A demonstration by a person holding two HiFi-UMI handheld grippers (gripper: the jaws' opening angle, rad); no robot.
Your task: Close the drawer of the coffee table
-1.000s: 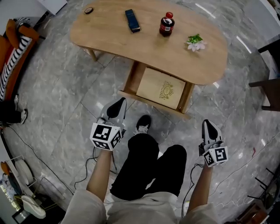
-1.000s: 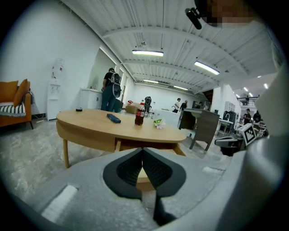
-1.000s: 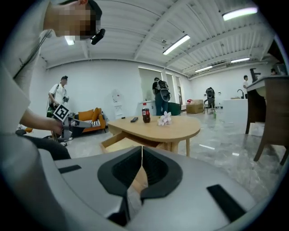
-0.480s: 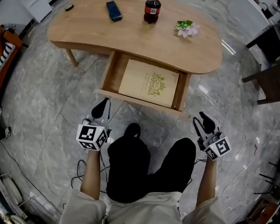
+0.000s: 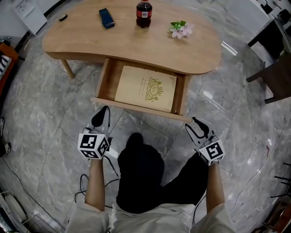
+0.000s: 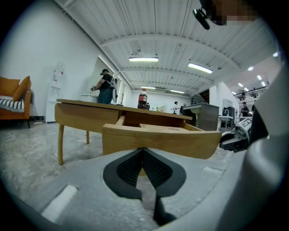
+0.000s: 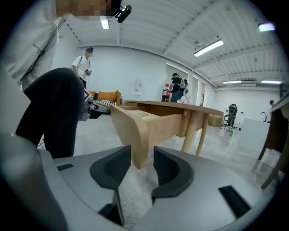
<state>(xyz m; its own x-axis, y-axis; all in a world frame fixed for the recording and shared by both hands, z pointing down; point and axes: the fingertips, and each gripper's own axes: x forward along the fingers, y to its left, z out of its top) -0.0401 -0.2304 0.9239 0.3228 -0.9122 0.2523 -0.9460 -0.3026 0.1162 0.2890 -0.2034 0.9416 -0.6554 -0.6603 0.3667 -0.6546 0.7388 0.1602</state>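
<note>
The light wooden coffee table [image 5: 127, 43] has its drawer [image 5: 136, 108] pulled out toward me, with a tan book bearing a gold emblem [image 5: 145, 88] inside. My left gripper [image 5: 101, 119] is shut and empty, a little short of the drawer front's left part [image 6: 158, 140]. In its own view the pads [image 6: 142, 152] meet. My right gripper [image 5: 198, 128] has just been opening and stands open near the drawer front's right corner [image 7: 131, 131]. That corner shows beyond the gap in the right gripper [image 7: 142, 160], and the pads do not press on it.
On the tabletop stand a cola bottle [image 5: 143, 8], a blue box [image 5: 106, 18] and a small flower sprig [image 5: 180, 28]. The person's black-trousered legs [image 5: 145, 173] are between the grippers. A dark chair [image 5: 273, 77] is at the right. Cables [image 5: 84, 182] lie on the marble floor.
Both grippers have sunk to the height of the drawer front and come closer to it. The right gripper's jaws went from shut to open. The left stayed shut.
</note>
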